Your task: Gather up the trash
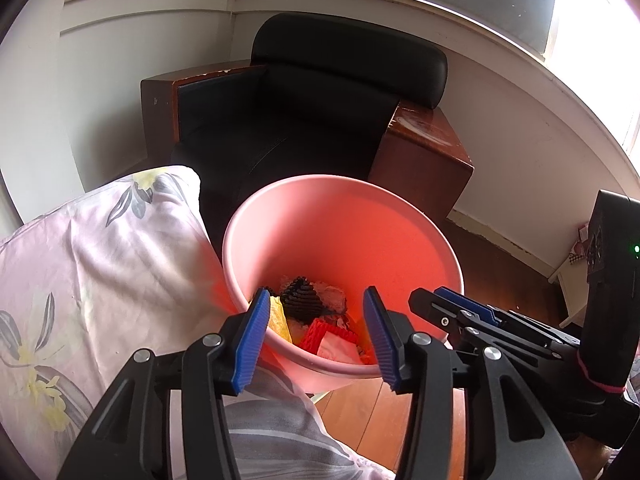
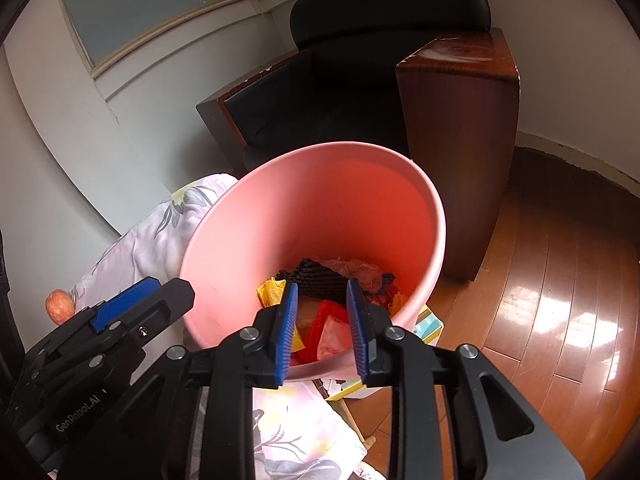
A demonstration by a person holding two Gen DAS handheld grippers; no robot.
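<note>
Pink plastic bin (image 1: 344, 240) stands directly ahead of and below both grippers, trash (image 1: 316, 320) at its bottom; left gripper (image 1: 316, 336) jaws wide apart, empty; right gripper (image 2: 322, 332) jaws narrowly apart, empty, equally near the rim.

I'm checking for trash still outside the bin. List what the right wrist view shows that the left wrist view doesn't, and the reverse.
Only the right wrist view: an orange-red round object lying on the floral bedding at far left, and a yellow and blue box tucked under the bin's right side.

Only the left wrist view: the bright window at upper right.

Both: the pink bin holding mixed trash, the black armchair, the floral bedding, and both grippers with open, empty jaws, left gripper, right gripper.
</note>
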